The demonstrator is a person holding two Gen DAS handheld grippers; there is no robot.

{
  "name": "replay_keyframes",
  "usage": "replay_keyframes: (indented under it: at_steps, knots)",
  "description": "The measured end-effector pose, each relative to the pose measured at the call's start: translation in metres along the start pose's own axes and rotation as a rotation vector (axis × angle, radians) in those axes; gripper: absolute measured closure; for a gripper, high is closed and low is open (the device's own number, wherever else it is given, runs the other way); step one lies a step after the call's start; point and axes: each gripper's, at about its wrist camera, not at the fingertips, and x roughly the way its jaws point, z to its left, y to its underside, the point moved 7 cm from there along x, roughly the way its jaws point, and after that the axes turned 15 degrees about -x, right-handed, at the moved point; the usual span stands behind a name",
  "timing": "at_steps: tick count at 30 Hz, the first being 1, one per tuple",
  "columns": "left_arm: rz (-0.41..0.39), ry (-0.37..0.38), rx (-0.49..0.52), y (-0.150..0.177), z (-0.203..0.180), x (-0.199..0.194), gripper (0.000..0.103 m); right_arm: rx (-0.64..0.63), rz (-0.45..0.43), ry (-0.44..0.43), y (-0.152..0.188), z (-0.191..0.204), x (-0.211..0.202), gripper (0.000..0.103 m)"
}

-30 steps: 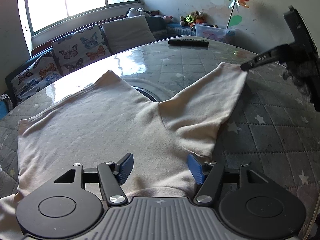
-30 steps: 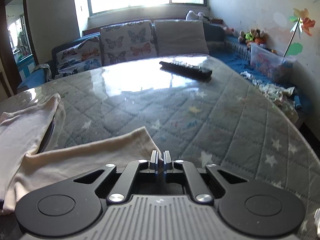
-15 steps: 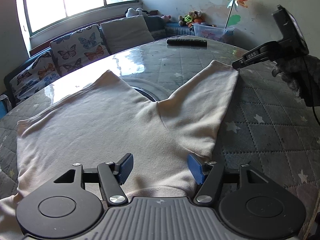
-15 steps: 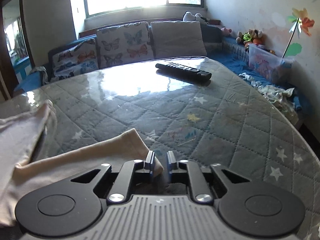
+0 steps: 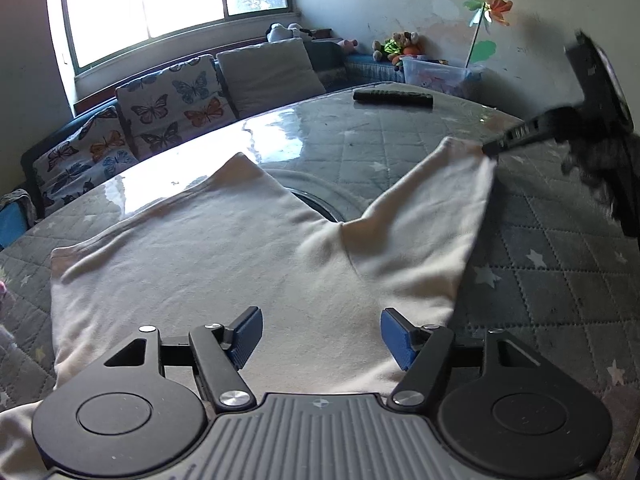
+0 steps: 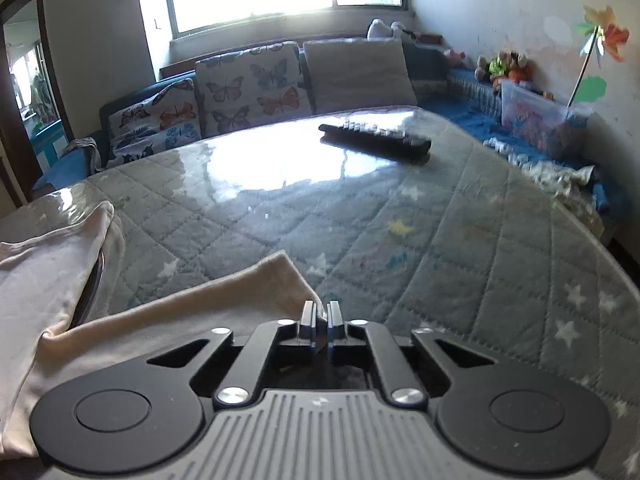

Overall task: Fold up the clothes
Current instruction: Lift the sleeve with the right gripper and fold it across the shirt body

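Across the quilted table [image 5: 540,280] the cream shirt [image 5: 224,264] lay soft and limp; the right gripper [image 6: 321,314] pinched its sleeve's end [image 6: 280,276], while the left gripper [image 5: 322,334] hovered wide, empty, above the body. Best held at hems.

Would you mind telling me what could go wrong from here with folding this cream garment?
1. The right gripper pinches only the very tip of the cream garment, at its sleeve corner, so the cloth may slip out when pulled.
2. The left gripper hangs open over the garment, holding nothing, so the body may drag.
3. A swung sleeve could reach the remote control.
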Motion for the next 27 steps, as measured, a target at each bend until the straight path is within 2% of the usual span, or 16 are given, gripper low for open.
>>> replay_keyframes:
  at_steps: [6, 12, 19, 27]
  knots:
    - [0.011, 0.012, 0.018, 0.005, -0.006, 0.006, 0.034, -0.024, -0.084, -0.005, -0.034, 0.005, -0.023, 0.099]
    - [-0.008, 0.015, 0.004, 0.005, 0.001, -0.002, 0.034, -0.125, -0.202, -0.066, -0.081, 0.044, -0.064, 0.099]
    - [-0.061, -0.002, -0.051, 0.008, 0.029, -0.031, 0.034, -0.289, -0.298, -0.148, -0.118, 0.115, -0.105, 0.099]
    - [-0.112, -0.066, -0.137, 0.023, 0.080, -0.068, 0.034, -0.452, -0.347, -0.278, -0.131, 0.211, -0.135, 0.099]
